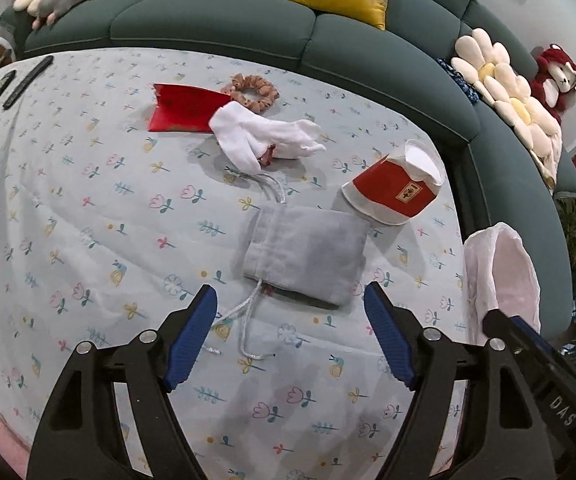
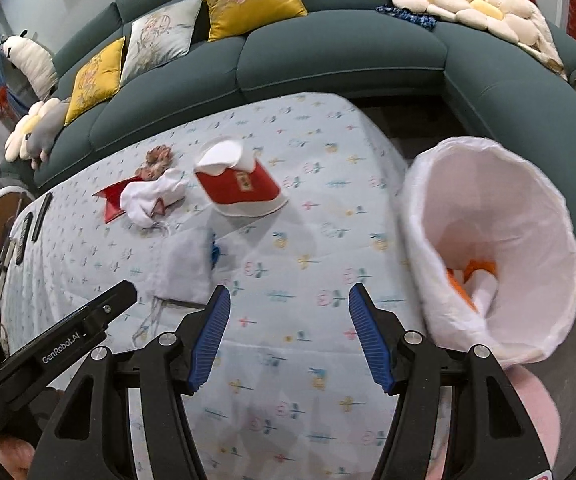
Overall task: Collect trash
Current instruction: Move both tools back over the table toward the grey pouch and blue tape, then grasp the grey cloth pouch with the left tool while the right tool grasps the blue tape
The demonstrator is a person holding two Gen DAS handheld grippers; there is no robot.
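Left gripper (image 1: 290, 336) spread, empty, above flowered tablecloth (image 1: 87, 240) — grey pouch (image 1: 306, 258) just beyond. Right gripper (image 2: 290, 336) spread, empty; white bin bag (image 2: 492, 240) to its right. Farther: crushed red cup (image 1: 392, 192), white glove (image 1: 263, 136), red paper (image 1: 183, 108), scrunchie (image 1: 253, 92).

"GenRobot.AI" on the left hand-held gripper (image 2: 216, 258); seemingly "DAS" on the right hand-held gripper (image 1: 500, 322).

A crushed red-and-white paper cup (image 1: 394, 190) lies on its side near the white-lined bin (image 2: 492, 240).
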